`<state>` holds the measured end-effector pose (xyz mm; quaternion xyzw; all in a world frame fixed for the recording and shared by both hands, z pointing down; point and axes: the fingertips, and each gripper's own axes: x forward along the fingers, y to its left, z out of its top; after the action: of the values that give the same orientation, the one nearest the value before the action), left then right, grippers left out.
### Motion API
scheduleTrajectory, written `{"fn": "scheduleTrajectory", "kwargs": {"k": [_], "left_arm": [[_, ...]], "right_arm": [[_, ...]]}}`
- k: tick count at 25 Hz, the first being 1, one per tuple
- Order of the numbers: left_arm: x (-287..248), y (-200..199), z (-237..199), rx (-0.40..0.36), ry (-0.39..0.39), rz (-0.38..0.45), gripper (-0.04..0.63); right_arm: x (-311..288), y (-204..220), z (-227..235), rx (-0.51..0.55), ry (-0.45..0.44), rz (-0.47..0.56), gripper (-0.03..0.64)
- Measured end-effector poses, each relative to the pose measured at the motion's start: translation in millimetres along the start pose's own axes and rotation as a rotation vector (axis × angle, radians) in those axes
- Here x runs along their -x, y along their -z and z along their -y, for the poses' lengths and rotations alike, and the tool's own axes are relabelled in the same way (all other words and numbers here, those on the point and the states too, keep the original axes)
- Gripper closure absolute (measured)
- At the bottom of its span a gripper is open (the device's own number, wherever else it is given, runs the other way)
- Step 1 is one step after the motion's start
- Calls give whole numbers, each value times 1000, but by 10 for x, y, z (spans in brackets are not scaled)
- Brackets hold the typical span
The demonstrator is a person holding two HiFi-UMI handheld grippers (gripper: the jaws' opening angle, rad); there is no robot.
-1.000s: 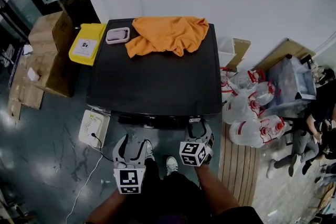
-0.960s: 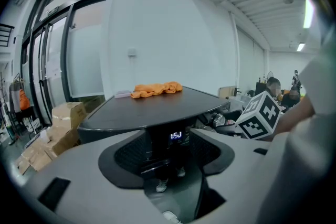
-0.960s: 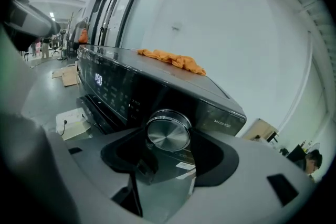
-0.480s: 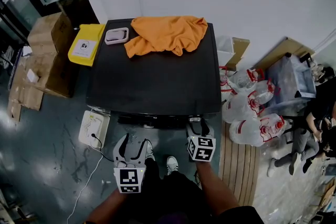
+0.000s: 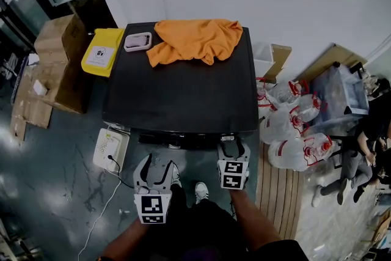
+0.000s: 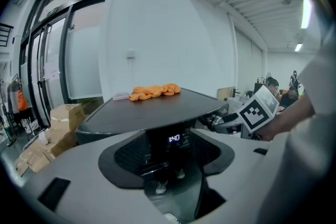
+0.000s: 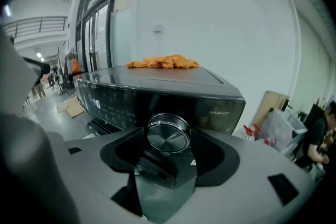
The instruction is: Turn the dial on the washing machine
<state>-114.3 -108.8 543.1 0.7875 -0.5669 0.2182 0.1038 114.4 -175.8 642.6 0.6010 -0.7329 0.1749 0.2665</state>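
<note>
Right gripper view showed the right hand-held gripper [image 7: 168, 140] clenched on the silver dial [image 7: 168, 132], which sat at the right end of the front panel of the washing machine [image 5: 183, 95]. The left hand-held gripper [image 6: 173, 147] hung released and empty, short of the lit display [image 6: 174, 138]. An orange cloth [image 5: 194, 40] lay on the machine's top.

My left hand-held gripper [image 5: 156, 168] is pale grey with dark jaw pads, and a white cube [image 5: 152, 208] with black square markers sits behind it. The right hand-held gripper [image 5: 233, 146] looks alike. I wear dark clothes [image 5: 204, 226] and white shoes [image 5: 200, 192].
</note>
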Motion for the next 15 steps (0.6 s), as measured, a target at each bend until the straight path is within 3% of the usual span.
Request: {"fn": "scheduleTrajectory", "kwargs": {"k": [8,15], "left_arm": [[46,22,-21,2,-16,-3,330],[72,30,-45,4,-17,-2,330]], "right_arm": [[-11,2,-70,264,92,-39,327],[-15,24,-47,69,17,-37,339]]}}
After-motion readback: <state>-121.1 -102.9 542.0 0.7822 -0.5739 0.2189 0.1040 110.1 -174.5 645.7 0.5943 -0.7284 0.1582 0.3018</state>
